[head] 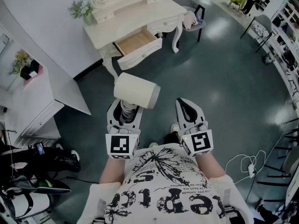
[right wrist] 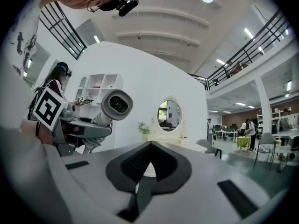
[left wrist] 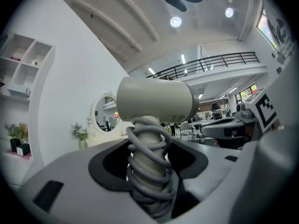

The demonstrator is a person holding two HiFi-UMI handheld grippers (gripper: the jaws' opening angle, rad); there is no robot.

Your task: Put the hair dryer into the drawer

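A cream hair dryer (head: 136, 90) stands upright in my left gripper (head: 124, 108), which is shut on its handle (left wrist: 148, 167), wound round with grey cord. Its barrel (left wrist: 156, 99) sits above the jaws, lying crosswise to them. The open drawer (head: 138, 45) of the cream vanity table (head: 122, 14) lies ahead, well beyond the dryer, showing a bare wooden bottom. My right gripper (head: 185, 104) is held beside the left, shut, with nothing between its jaws (right wrist: 149, 146). In the right gripper view the hair dryer (right wrist: 117, 105) shows at the left and the vanity's oval mirror (right wrist: 169, 115) straight ahead.
A grey chair (head: 192, 18) with clothes on it stands right of the vanity. A vase of flowers (head: 83, 9) sits on the vanity's left end. A white cabinet (head: 33, 107) is at the left. White cables (head: 247, 164) lie on the dark floor at the right.
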